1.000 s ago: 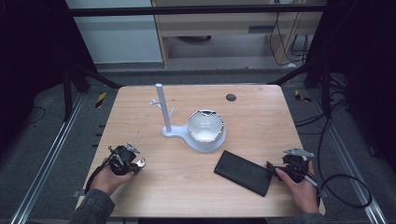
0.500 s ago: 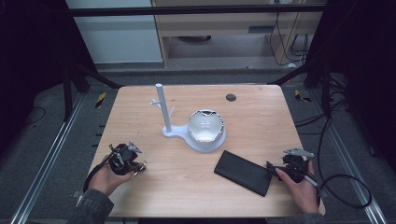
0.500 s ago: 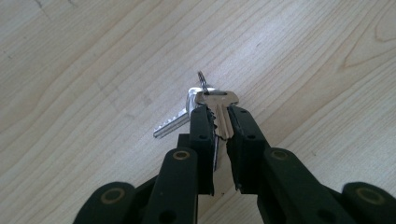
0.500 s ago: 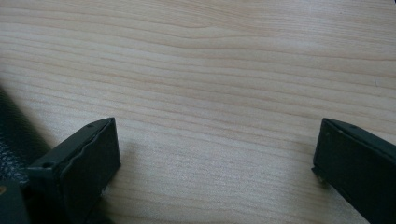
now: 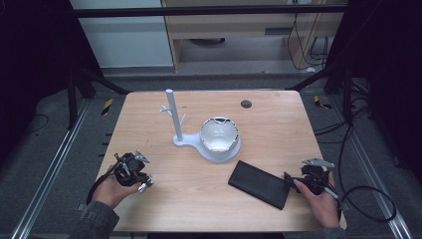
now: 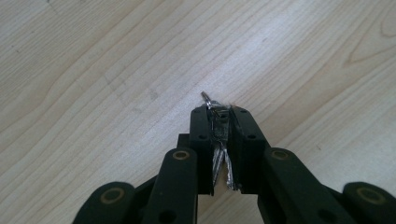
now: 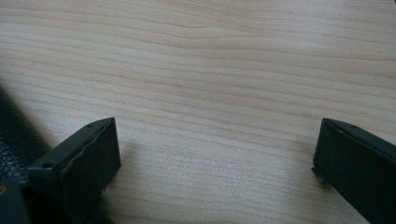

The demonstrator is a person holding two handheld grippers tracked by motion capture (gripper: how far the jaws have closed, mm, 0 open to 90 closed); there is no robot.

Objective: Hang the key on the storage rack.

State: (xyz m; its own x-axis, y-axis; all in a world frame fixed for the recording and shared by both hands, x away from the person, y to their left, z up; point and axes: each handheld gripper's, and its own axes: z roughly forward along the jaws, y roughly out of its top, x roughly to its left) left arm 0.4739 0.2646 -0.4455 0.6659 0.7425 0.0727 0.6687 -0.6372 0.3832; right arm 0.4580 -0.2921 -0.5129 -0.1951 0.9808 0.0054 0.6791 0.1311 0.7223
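My left gripper (image 5: 138, 178) rests at the table's front left, held in a person's hand. In the left gripper view its jaws (image 6: 219, 114) are shut on a small bunch of metal keys (image 6: 218, 158); a key ring pokes out past the tips, just above the wood. My right gripper (image 5: 292, 180) is at the front right, pointing toward a black leather case (image 5: 259, 183) that lies flat on the table. In the right gripper view the gripper (image 7: 215, 154) stands wide open over bare wood, with the case's edge (image 7: 14, 135) beside one jaw.
A white stand (image 5: 179, 139) with an upright post and small hooks joins a round white dish (image 5: 219, 135) at the table's middle. A small dark disc (image 5: 246, 104) lies near the far edge. Cables trail off the front right corner.
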